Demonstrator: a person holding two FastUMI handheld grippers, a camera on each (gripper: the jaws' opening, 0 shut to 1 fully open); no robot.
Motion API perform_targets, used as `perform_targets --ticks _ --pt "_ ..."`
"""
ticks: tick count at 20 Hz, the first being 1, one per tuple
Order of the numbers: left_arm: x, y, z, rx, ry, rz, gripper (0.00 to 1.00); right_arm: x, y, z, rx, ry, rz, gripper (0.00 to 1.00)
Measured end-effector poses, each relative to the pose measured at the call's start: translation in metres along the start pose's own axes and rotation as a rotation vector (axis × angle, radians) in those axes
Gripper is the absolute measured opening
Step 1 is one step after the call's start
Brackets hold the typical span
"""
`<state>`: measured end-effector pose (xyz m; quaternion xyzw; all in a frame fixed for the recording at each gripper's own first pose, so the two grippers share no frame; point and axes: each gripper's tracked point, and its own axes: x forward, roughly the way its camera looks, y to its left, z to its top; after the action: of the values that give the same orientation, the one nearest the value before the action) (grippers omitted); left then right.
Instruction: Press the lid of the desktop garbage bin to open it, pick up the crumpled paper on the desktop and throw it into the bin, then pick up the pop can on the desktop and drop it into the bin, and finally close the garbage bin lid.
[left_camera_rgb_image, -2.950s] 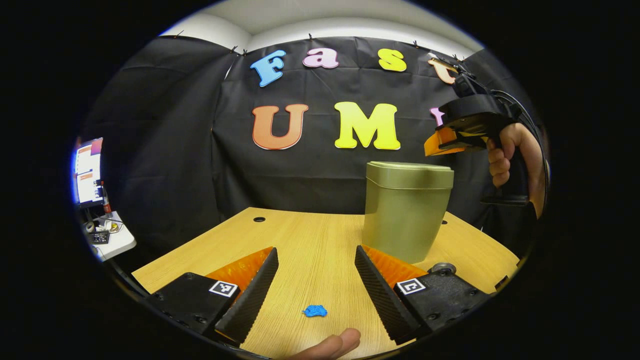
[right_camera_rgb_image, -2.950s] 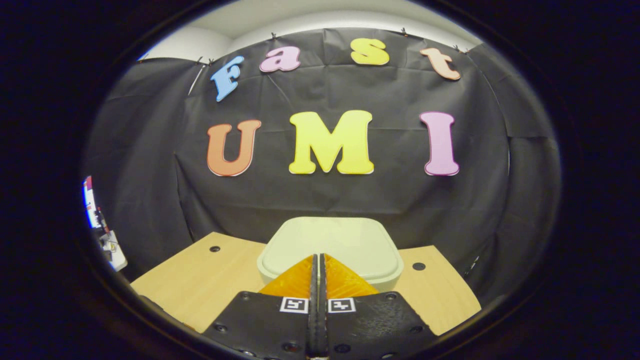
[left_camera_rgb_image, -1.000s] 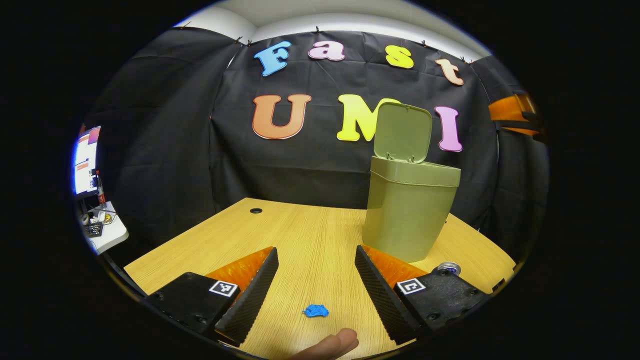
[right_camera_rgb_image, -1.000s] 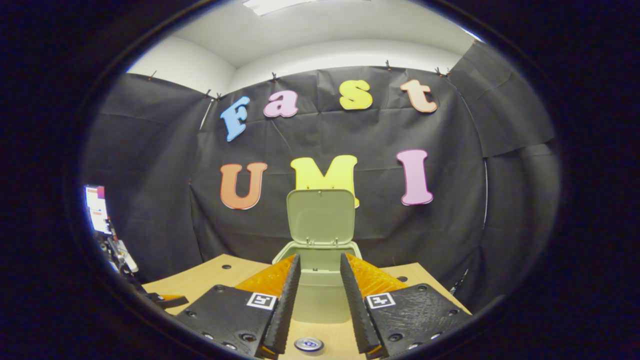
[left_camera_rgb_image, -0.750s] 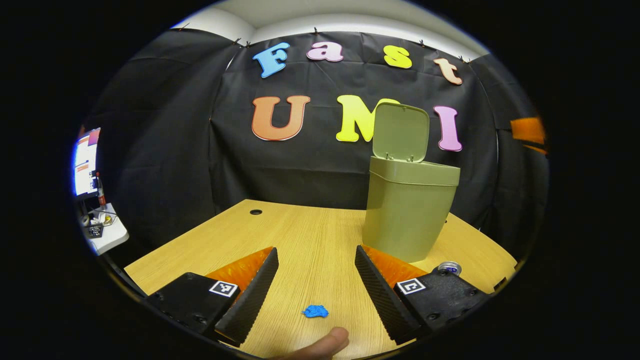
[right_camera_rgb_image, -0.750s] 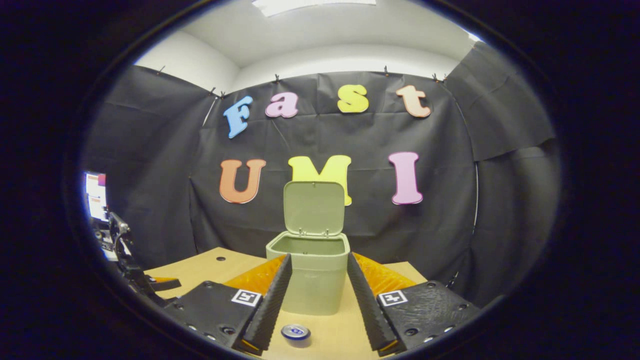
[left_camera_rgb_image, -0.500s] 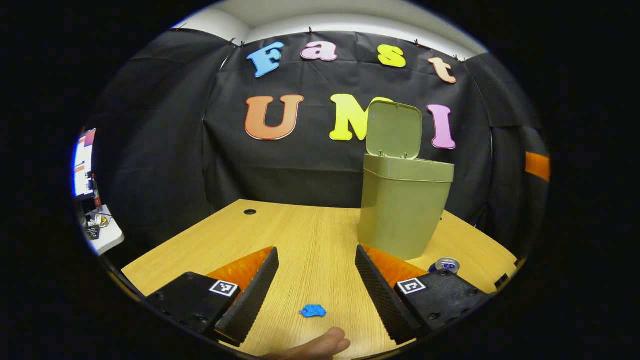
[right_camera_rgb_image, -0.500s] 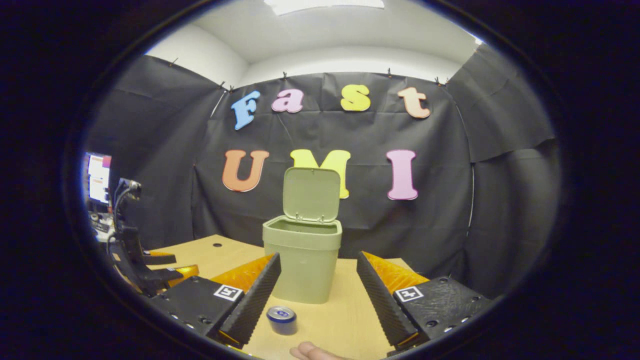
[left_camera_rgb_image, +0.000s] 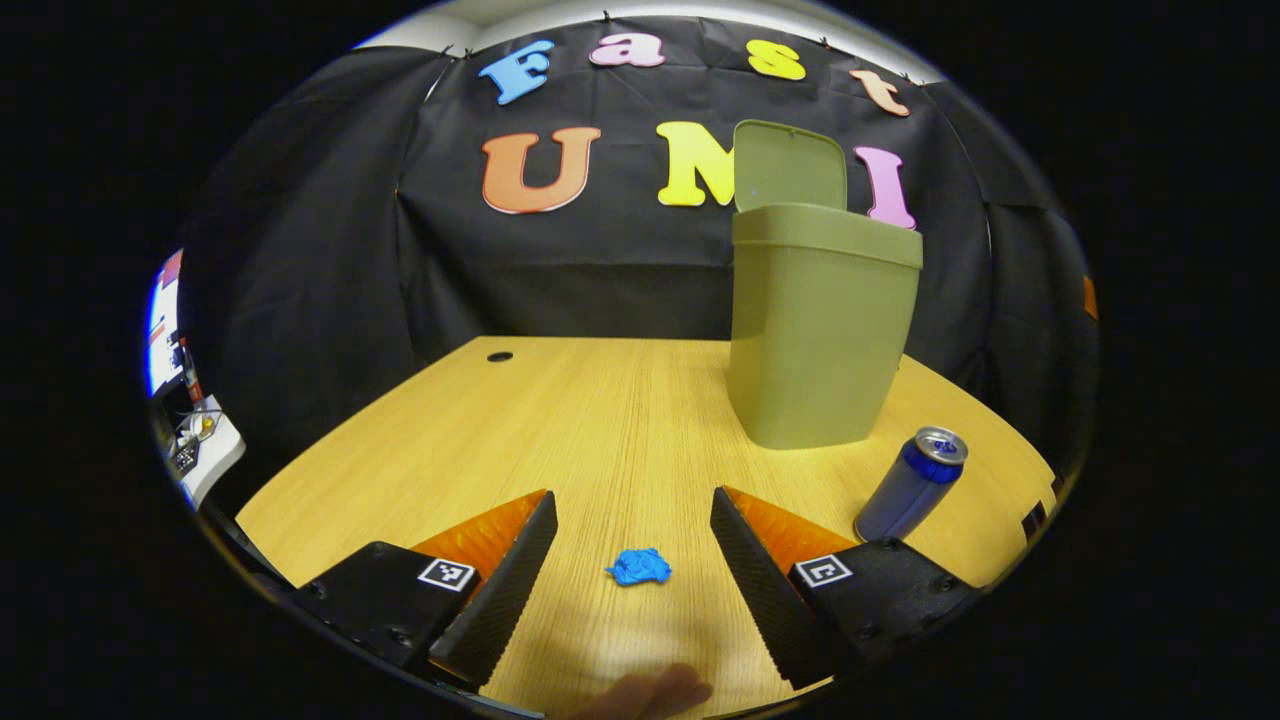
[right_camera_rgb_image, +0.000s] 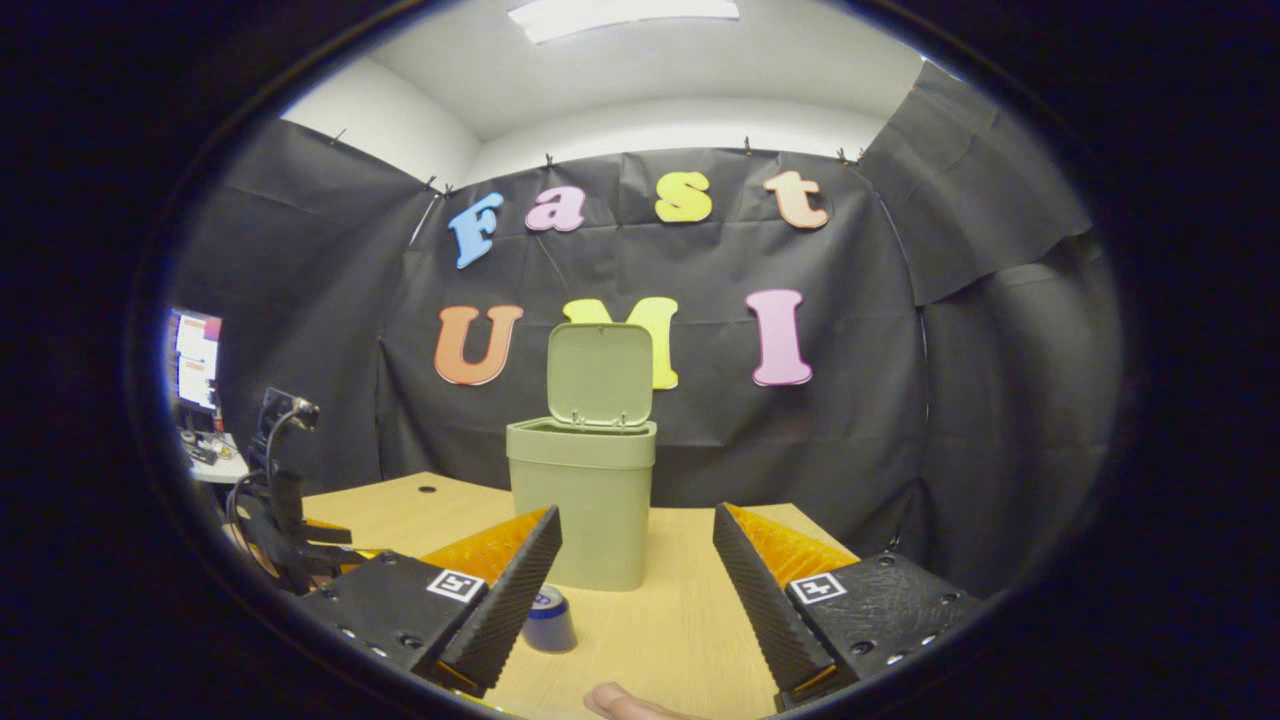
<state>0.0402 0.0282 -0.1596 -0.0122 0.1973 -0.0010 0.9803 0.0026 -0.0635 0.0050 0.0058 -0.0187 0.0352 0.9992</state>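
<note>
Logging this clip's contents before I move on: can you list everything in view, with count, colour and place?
Garbage bin: one, olive green, far right part of the table, lid raised.
Crumpled paper: one, blue, on the table between the left gripper's fingers.
Pop can: one, blue with silver top, upright, near side of the bin.
Table: one, light wood.
Monitor: one, lit, far left.
Left gripper: open, low over the paper.
Right gripper: open, facing the bin.

Recording booth: black cloth wall (right_camera_rgb_image: 850, 450), wooden desk (left_camera_rgb_image: 600, 420), side monitor (right_camera_rgb_image: 195, 370).
</note>
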Motion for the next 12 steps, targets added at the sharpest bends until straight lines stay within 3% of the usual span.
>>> perform_targets --ticks 1,4,8,10,12 --pt "0.004 0.000 -0.009 -0.003 0.023 -0.002 1.00 0.000 0.002 -0.004 0.004 0.008 0.010 0.92" --pt "0.022 0.010 -0.036 0.027 0.094 0.035 0.99 0.002 0.006 -0.021 0.001 0.043 0.026 0.98" --pt "0.039 0.003 -0.061 -0.013 0.185 0.008 0.97 0.005 0.012 -0.040 0.013 0.094 0.039 0.95" --pt "0.040 0.001 -0.058 -0.008 0.165 -0.006 0.96 0.008 0.019 -0.047 0.014 0.110 0.052 0.95" --pt "0.042 0.000 -0.063 -0.012 0.197 -0.011 0.88 0.010 0.025 -0.054 0.005 0.123 0.053 0.98"
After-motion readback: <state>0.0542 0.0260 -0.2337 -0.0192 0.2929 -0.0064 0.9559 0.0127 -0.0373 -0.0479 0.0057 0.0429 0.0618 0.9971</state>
